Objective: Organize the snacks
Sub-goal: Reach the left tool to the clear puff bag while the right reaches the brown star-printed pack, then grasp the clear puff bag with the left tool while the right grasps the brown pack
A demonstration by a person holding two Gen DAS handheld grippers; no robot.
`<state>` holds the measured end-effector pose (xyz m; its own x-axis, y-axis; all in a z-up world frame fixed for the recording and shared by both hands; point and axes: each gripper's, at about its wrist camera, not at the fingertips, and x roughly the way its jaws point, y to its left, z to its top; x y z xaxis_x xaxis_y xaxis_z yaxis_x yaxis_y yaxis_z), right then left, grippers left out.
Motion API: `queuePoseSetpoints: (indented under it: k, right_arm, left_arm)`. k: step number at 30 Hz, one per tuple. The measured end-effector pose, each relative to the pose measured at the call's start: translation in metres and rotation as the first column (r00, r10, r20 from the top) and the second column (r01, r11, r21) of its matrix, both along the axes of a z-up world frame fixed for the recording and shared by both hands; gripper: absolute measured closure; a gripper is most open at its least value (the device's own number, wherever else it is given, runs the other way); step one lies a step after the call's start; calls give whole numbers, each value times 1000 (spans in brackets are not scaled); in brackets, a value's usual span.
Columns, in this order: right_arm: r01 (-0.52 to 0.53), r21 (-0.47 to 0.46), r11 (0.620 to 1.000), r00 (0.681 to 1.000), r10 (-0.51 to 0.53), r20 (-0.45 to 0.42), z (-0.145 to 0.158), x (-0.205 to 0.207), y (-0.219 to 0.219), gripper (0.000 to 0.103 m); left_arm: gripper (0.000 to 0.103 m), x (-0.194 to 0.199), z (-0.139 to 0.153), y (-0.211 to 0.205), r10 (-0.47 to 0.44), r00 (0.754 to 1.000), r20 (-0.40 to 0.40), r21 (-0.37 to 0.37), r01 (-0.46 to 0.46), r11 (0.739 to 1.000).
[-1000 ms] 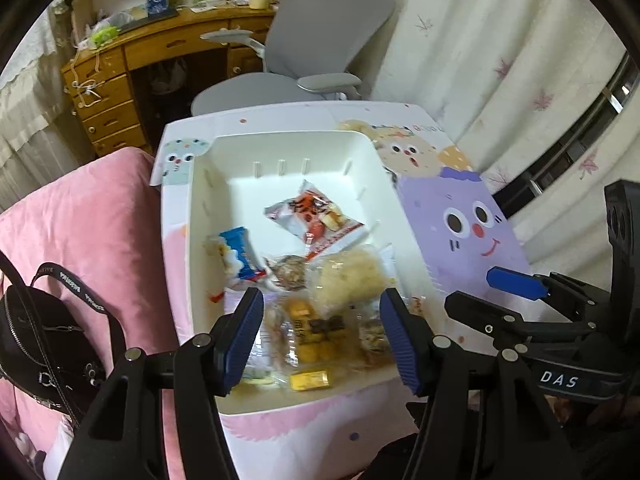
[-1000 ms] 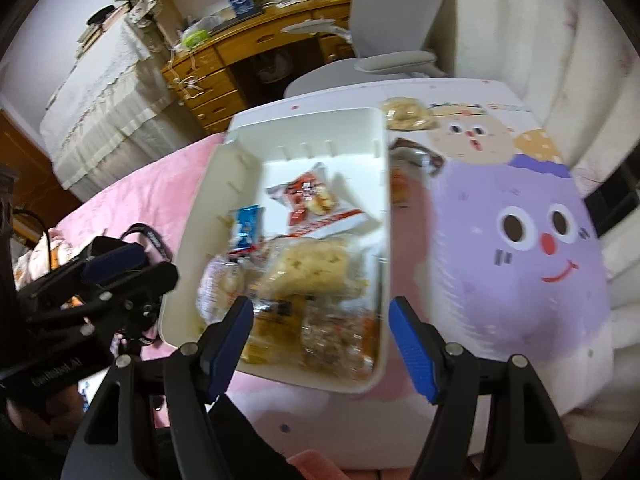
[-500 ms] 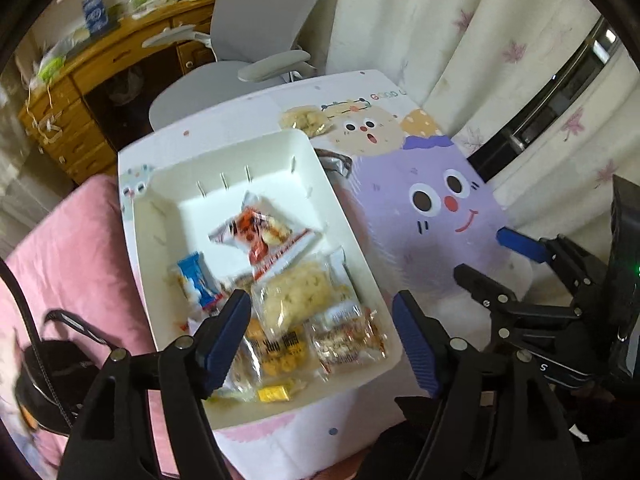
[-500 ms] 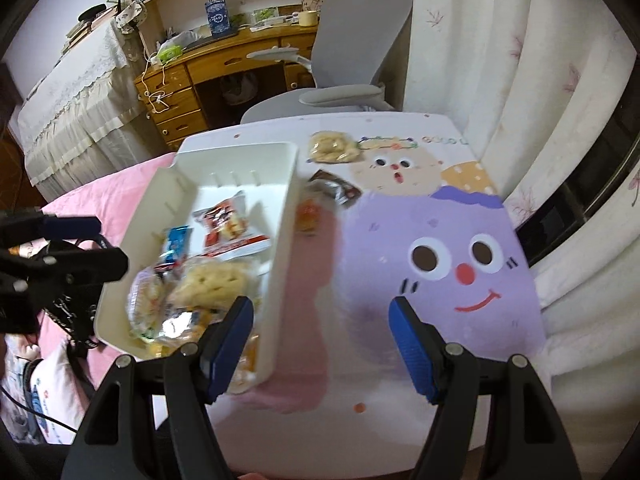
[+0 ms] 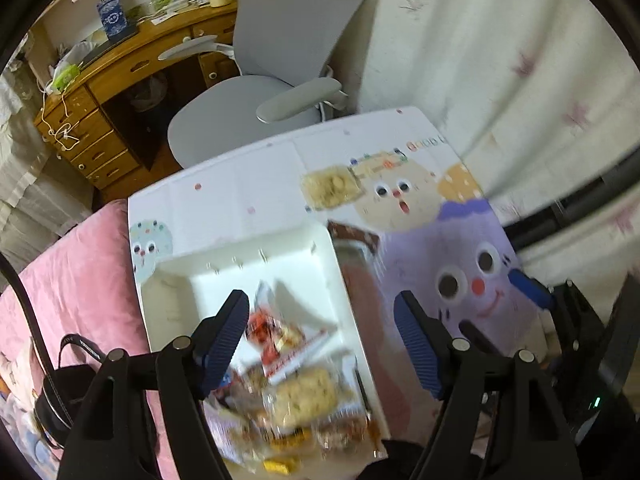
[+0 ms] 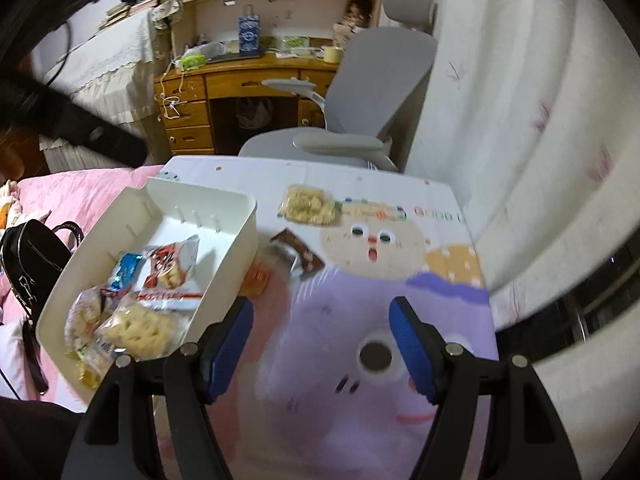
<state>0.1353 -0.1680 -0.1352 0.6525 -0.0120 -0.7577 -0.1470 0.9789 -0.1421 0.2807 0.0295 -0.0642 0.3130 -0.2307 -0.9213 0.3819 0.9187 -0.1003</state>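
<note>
Both tongs, left [image 5: 322,334] and right [image 6: 321,342], gaping empty above rectangular white plastic bin [image 6: 224,252] of crinkly snack packets [image 6: 136,328] on cartoon-printed bench [image 6: 400,280].

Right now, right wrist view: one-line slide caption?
Open right gripper hovers empty over the cartoon tablecloth, three loose snacks ahead beside the white bin of packets.
</note>
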Motion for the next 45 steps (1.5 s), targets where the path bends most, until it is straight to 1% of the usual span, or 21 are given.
queuePoseSetpoints:
  k: [1, 3, 5, 7, 12, 16, 17, 20, 23, 26, 31, 33, 36, 39, 41, 43, 45]
  right_arm:
    - [-15, -6, 1000, 1000, 15, 12, -3, 7, -2, 32]
    - [-44, -8, 999, 999, 44, 29, -9, 19, -3, 32]
    - [-65, -10, 998, 997, 66, 37, -16, 31, -5, 32]
    - [-86, -10, 996, 995, 87, 40, -26, 44, -6, 32]
    - [-115, -8, 993, 993, 115, 38, -52, 69, -8, 32]
    - [-150, -14, 989, 988, 151, 32, -72, 90, -7, 32]
    - [-161, -17, 987, 986, 162, 31, -78, 95, -7, 32]
    - [-187, 1, 982, 982, 187, 22, -91, 109, -7, 32]
    - [-205, -8, 979, 978, 206, 19, -104, 120, -6, 32]
    - [-223, 3, 975, 975, 223, 2, -117, 130, -4, 32]
    - [-261, 25, 965, 965, 262, -26, -133, 141, 3, 32]
    - [-283, 51, 958, 957, 285, -52, -138, 145, 7, 33]
    - [-296, 66, 953, 952, 300, -66, -144, 150, 11, 38]
    - [-295, 63, 953, 950, 300, -83, -148, 156, 13, 50]
    - [-290, 68, 954, 950, 296, -98, -151, 160, 13, 63]
    - [-287, 71, 955, 949, 293, -112, -155, 162, 13, 68]
    - [-293, 74, 953, 948, 300, -111, -155, 161, 12, 70]
  left_arm:
    - [29, 8, -1, -3, 2, 1000, -6, -2, -2, 1000]
    - [29, 30, -6, -10, 10, 999, -35, -29, -11, 1000]
    - [29, 52, -11, -16, 27, 997, -69, -53, -31, 998]
    - [29, 71, -17, -25, 22, 995, -96, -78, -29, 997]
    - [28, 112, -39, -51, 27, 989, -143, -56, -35, 998]
    - [25, 142, -70, -72, 39, 978, -204, -17, -43, 999]
    - [25, 150, -81, -78, 43, 972, -232, -11, -47, 999]
    - [25, 162, -111, -93, 33, 953, -300, 0, -35, 999]
    - [25, 167, -135, -106, 26, 943, -331, -6, -29, 1000]
    - [25, 174, -154, -116, 39, 941, -337, -1, -41, 999]
    - [25, 184, -184, -124, 67, 939, -337, 37, -58, 998]
    - [25, 188, -194, -127, 80, 938, -337, 47, -68, 997]
    - [25, 192, -204, -129, 106, 942, -318, 72, -87, 994]
    - [25, 194, -209, -133, 105, 953, -283, 103, -79, 992]
    - [25, 196, -213, -134, 116, 956, -269, 112, -88, 990]
    - [25, 196, -216, -134, 122, 958, -261, 116, -94, 989]
    - [25, 197, -221, -135, 123, 959, -254, 130, -92, 987]
